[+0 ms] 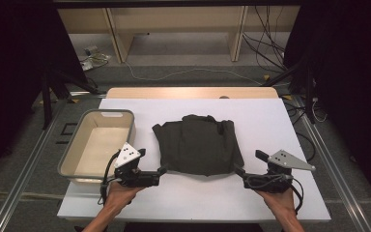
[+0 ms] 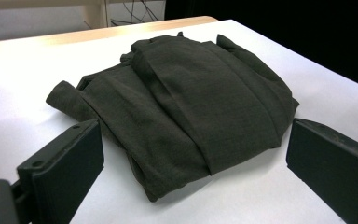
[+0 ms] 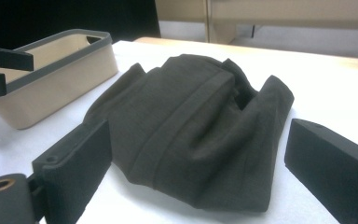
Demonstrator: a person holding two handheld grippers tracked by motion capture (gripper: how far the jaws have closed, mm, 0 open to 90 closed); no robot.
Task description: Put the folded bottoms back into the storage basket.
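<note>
Starting at the left of the high view, we see a beige bin with a grey rim sitting on the white table, its inside bare. Just beside its near right corner we hold the left gripper, its grey three-cornered plate on top and its cable looping down past our left hand. In the left gripper view the jaws stand wide apart with nothing between them, framing the near corner of a dark folded garment that lies just ahead.

That garment lies at the middle of the table, a loosely folded olive-brown bundle with its thick folds running front to back, well clear of the bin. Nothing lies on top of it.

At the right, our right hand holds the right gripper, tipped toward the garment's near right corner. In the right gripper view its jaws are also spread wide and empty, the cloth lying just ahead of them and the bin beyond.

Behind the table we see a wooden frame and loose cables on the floor. We can read no writing or labels anywhere.
</note>
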